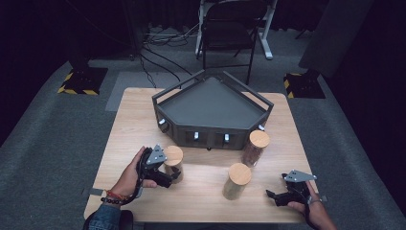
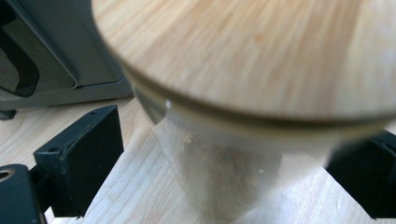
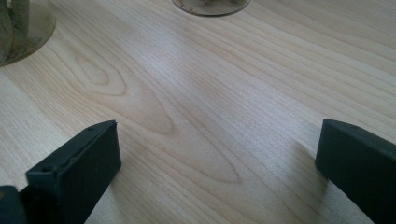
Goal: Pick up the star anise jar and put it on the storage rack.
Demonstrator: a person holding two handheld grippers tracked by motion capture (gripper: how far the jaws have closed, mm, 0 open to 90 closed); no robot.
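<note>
Left claw point(image 1: 173, 176) stands with jaws apart around the near-left jar point(image 1: 173, 163), just in front of the dark tray point(image 1: 210, 103) on the table point(image 1: 201, 201); the left gripper view shows a gap between the jar's glass and the left jaw. Right claw point(image 1: 272, 195), jaws apart and empty, rests in front of the tray's right end, well apart from the other two jars.

High view overhead, facing forward-down; gripper views low, close over table point(image 1: 201, 187), shared with high view.

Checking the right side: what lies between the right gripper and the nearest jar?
Only bare table, in the high view, separates the right gripper from the middle wooden-lidded jar.
</note>
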